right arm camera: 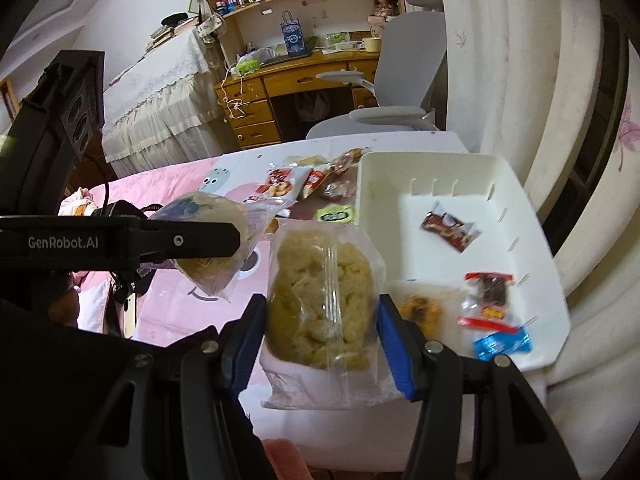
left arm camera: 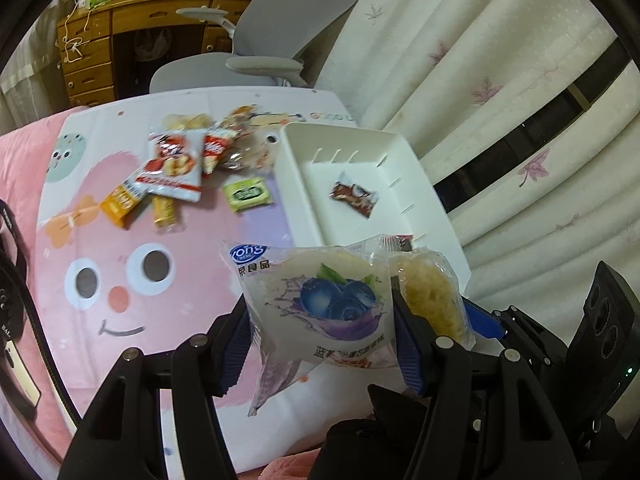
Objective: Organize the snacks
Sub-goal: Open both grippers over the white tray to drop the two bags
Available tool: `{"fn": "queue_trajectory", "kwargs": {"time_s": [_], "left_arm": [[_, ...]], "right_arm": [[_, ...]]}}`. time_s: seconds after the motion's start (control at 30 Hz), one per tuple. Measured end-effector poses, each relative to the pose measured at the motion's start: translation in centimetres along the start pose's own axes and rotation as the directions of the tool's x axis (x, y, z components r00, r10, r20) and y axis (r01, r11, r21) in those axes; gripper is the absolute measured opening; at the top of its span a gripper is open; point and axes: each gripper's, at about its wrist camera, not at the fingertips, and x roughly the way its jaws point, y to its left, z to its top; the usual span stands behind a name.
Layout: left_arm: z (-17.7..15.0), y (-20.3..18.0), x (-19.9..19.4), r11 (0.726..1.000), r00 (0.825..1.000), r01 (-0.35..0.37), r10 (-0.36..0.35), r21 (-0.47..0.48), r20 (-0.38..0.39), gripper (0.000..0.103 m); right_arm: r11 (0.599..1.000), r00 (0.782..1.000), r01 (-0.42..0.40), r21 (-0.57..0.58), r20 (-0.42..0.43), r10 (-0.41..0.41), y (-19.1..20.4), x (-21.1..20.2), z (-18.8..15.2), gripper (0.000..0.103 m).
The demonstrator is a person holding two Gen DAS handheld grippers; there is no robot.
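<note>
My left gripper (left arm camera: pixel 320 320) is shut on a blueberry cake packet (left arm camera: pixel 320 304) and holds it above the pink cartoon mat (left arm camera: pixel 120 264). My right gripper (right arm camera: pixel 320 312) is shut on a clear packet of yellow crumbly cake (right arm camera: pixel 320 300), held just left of the white tray (right arm camera: pixel 520 184). That packet also shows in the left wrist view (left arm camera: pixel 432 292), beside my left gripper. The tray (left arm camera: pixel 304 184) holds a brown candy (left arm camera: pixel 354 196), also seen in the right wrist view (right arm camera: pixel 448 226), with a red packet (right arm camera: pixel 488 300), a blue packet (right arm camera: pixel 502 342) and a yellow snack (right arm camera: pixel 420 308).
A pile of loose snacks (left arm camera: pixel 176 164) lies on the mat left of the tray, with a green packet (left arm camera: pixel 247 194) and orange bars (left arm camera: pixel 120 204). A grey chair (left arm camera: pixel 280 40) and a wooden desk (left arm camera: pixel 100 40) stand behind. A curtain (left arm camera: pixel 500 80) hangs at the right.
</note>
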Motion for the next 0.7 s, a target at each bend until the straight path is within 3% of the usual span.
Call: {"fn": "queue_trajectory", "kwargs": {"time_s": [0.27, 0.7], "left_arm": [[1.3, -5.7, 3.0, 1.000, 0.999, -0.006, 0.006, -0.001, 0.052, 0.062], [2.3, -12.0, 8.1, 1.000, 1.000, 0.005, -0.005, 0.001, 0.025, 0.064]], "right_arm": [[0.998, 1.000, -0.002, -0.064, 0.031, 0.004, -6.0, -1.4, 1.0, 0.056], [0.995, 0.999, 0.013, -0.102, 0.049, -0.008, -13.2, -3.0, 0.8, 0.055]]}}
